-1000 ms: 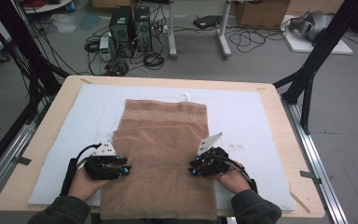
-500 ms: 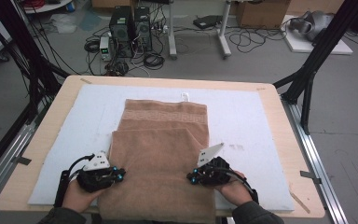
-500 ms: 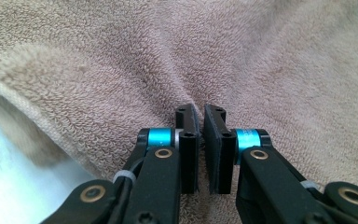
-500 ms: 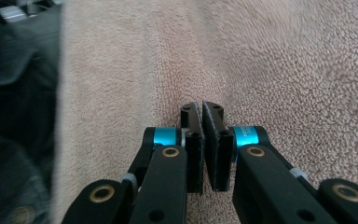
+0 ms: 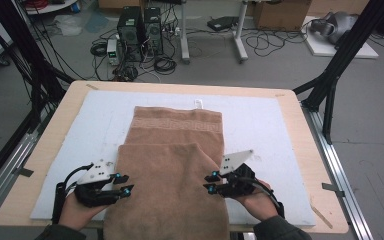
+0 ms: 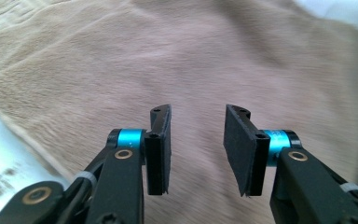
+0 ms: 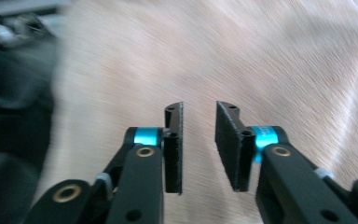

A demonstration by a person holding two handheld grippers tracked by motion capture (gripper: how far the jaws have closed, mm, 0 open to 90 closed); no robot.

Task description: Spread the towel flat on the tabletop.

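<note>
White padding covers the worktop (image 5: pixel 290 107); on it lies the brown towel (image 5: pixel 172 165), near edge folded forward. Left gripper (image 5: pixel 123 183) and right gripper (image 5: pixel 211 182) have just been opening, jaws spread and empty: fold released.

Each matte black two-jaw left gripper (image 5: pixel 122 185) and right gripper (image 5: pixel 211 183) carries flat rectangular pads (image 6: pixel 160 149), bright blue anodised collars (image 6: pixel 131 138) and brass-ringed pivot screws — a grey three-cornered plate (image 5: pixel 236 161) with small holes rides on top, black cables (image 5: pixel 59 200) trailing. Dark olive sleeves (image 5: pixel 60 233).
</note>
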